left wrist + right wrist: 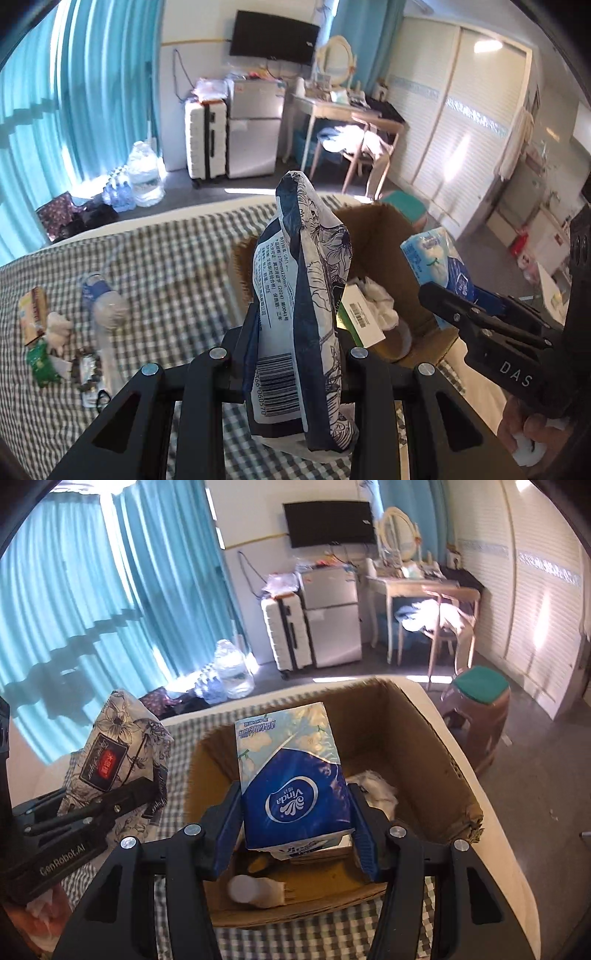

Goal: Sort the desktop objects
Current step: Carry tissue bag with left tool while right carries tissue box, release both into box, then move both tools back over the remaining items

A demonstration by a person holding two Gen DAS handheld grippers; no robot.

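Observation:
My left gripper [295, 328] is shut on a blue-and-white floral tissue pack [303, 302] and holds it upright above the checked cloth, just left of the open cardboard box [384, 229]. The pack also shows in the right wrist view [118, 749]. My right gripper [295, 812] is shut on a blue Vinda tissue pack [295, 775] and holds it over the box [424, 746]. That pack shows in the left wrist view [439, 269]. The box holds a white charger [258, 888], crumpled white tissue [376, 786] and a green-and-white carton [360, 314].
On the checked cloth [166, 258] at the left lie a plastic bottle [103, 310], a snack box [33, 314], a green packet [42, 363] and small scraps. A stool [476, 716] stands beyond the bed edge. Suitcase and fridge stand at the far wall.

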